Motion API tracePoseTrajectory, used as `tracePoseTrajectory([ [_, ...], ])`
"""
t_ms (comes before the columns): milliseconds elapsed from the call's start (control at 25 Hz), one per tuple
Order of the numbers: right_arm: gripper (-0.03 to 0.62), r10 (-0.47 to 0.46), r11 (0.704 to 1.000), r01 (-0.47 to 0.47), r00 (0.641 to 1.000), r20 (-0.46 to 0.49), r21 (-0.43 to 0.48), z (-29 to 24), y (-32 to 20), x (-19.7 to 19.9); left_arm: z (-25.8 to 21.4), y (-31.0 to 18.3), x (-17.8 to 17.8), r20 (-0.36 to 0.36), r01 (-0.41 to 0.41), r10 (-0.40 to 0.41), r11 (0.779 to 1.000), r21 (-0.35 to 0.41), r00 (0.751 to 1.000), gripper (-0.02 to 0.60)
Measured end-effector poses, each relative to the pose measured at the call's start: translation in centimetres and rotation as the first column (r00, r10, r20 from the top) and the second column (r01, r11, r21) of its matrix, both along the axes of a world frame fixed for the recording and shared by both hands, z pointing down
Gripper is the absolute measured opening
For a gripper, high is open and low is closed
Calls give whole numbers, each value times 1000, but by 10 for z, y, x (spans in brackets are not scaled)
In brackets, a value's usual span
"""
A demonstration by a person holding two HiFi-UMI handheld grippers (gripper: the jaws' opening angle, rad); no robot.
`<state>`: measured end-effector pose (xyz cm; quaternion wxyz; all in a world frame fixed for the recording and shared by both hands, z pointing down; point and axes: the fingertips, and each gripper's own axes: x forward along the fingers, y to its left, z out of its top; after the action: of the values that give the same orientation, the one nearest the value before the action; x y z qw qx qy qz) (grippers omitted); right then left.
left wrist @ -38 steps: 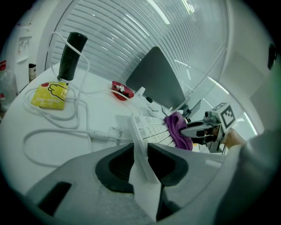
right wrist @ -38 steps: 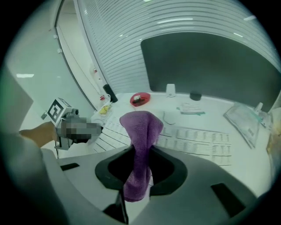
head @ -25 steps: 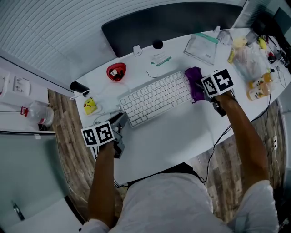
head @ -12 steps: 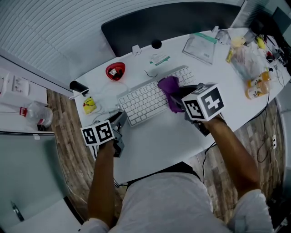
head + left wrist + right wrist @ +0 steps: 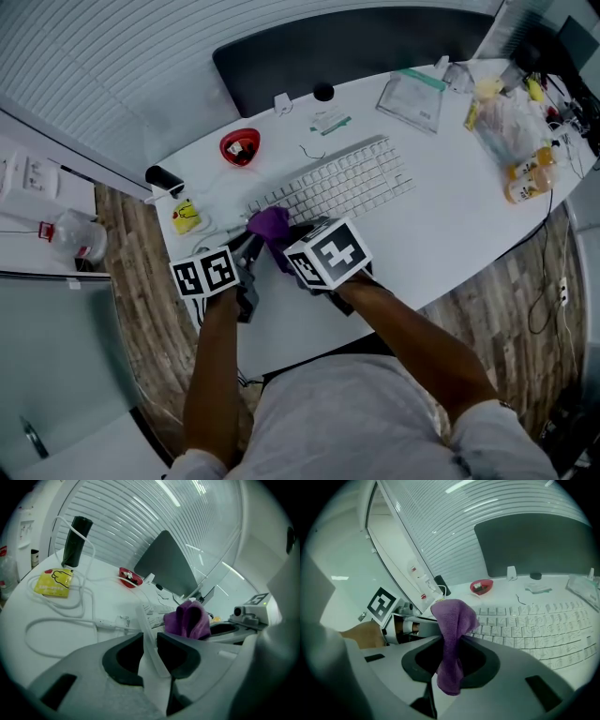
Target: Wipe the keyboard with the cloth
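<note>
Left gripper (image 5: pixel 149 637): jaws clamped the keyboard's (image 5: pixel 347 183) translucent left edge | right gripper (image 5: pixel 452 641): was closed on the purple cloth (image 5: pixel 452 620), which lay at the keyboard's left end, just beside the left gripper | room: bare table (image 5: pixel 441 234) lay open from keyboard to near rim | writing: yellow packet's (image 5: pixel 187 217) print was too small to read

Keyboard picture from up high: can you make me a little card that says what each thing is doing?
keyboard: white, lying slanted on the white table
purple cloth: bunched up, at the keyboard's left end
right gripper: jaws pinching the purple cloth
left gripper: jaws closed on a clear plastic strip, seemingly at the keyboard's left end
nearby: red bowl and yellow packet
</note>
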<state>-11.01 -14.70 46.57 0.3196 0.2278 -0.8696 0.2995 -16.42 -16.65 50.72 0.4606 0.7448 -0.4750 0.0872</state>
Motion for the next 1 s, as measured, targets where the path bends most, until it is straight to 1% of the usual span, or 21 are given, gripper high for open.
tracePoseTrajectory([
  [160,84,2,1000,-1,999,-47,21,9,-10,13,0,0,0,2,0,0,1000,-1,1000,103],
  [280,86,13,999,-9,996,-85,40,12,-21,37,0,0,0,2,0,0,1000,-1,1000,103],
  [600,84,118,991,-102,974,-192,89,13,-68,137,0,0,-2,3,4,-4,1000,-6,1000,103],
  [800,84,190,980,-168,953,-237,108,15,-96,204,0,-1,1,12,6,-6,1000,-10,1000,103],
  [1000,86,254,965,-227,927,-275,129,15,-119,258,-1,-1,0,21,12,-12,1000,-15,1000,103],
])
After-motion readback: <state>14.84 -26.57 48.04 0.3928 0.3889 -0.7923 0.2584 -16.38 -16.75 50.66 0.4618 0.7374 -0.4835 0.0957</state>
